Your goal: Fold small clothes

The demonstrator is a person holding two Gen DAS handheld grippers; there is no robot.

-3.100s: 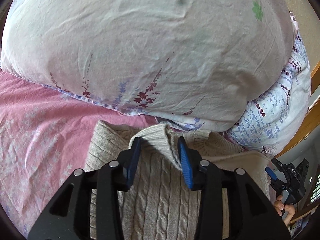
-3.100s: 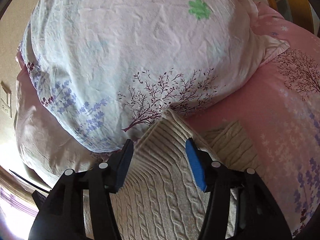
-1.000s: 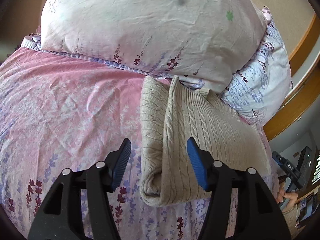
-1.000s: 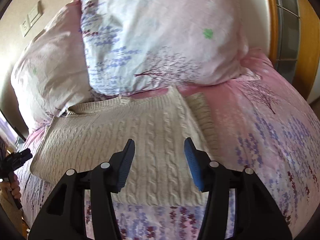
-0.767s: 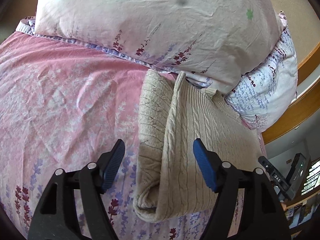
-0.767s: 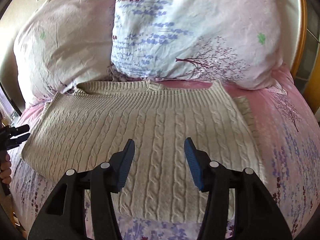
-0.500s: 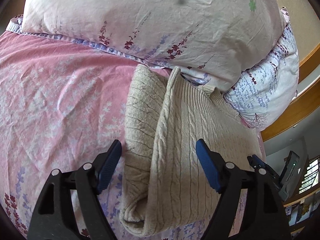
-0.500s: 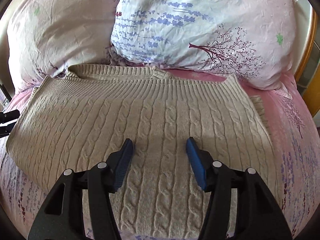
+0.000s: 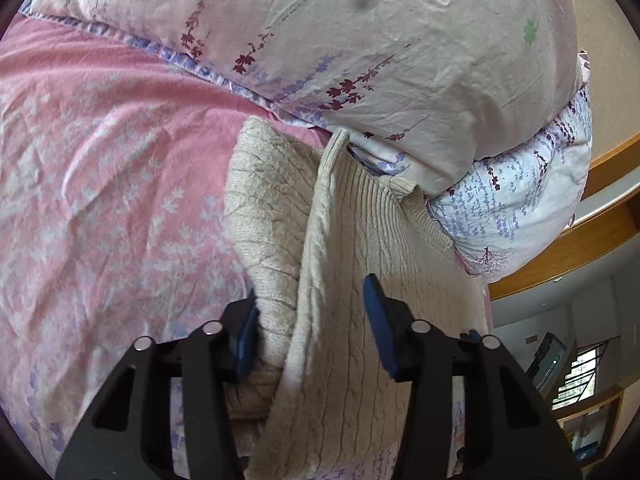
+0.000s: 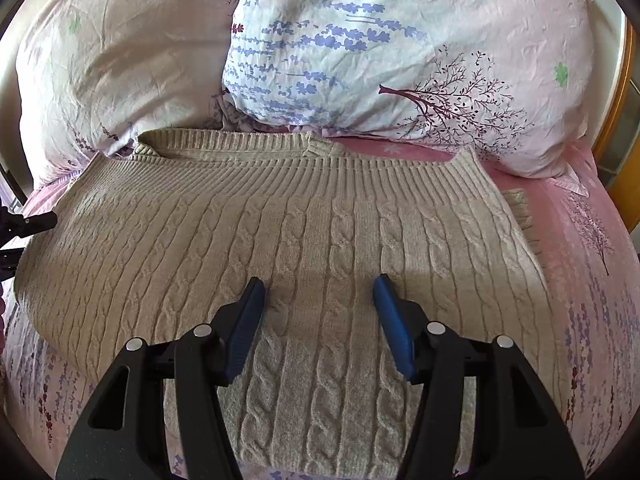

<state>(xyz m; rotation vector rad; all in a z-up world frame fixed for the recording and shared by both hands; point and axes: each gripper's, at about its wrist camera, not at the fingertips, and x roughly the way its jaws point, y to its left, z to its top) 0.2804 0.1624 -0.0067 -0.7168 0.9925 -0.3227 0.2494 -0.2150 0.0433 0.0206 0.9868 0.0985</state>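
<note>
A beige cable-knit sweater (image 10: 312, 240) lies folded on the pink floral bedsheet (image 10: 592, 280), its ribbed edge against the pillows. In the left wrist view the sweater (image 9: 340, 264) shows its left folded side, with a tucked layer sticking out on the left. My left gripper (image 9: 310, 328) is open, its jaws astride that folded side edge; the left fingertip (image 9: 248, 328) touches the knit. My right gripper (image 10: 318, 308) is open and empty, low over the middle of the sweater's top layer. The left gripper's tip (image 10: 28, 224) shows at the sweater's left edge in the right wrist view.
Two floral pillows (image 10: 400, 48) (image 10: 112, 60) lean at the head of the bed right behind the sweater. A wooden bed frame (image 9: 592, 232) runs at the right. The bedsheet (image 9: 100, 180) spreads to the left of the sweater.
Both grippers left the sweater's top edge, pulled back, then came in low: the left moved onto the sweater's left folded side, the right down over its middle. Both stayed open.
</note>
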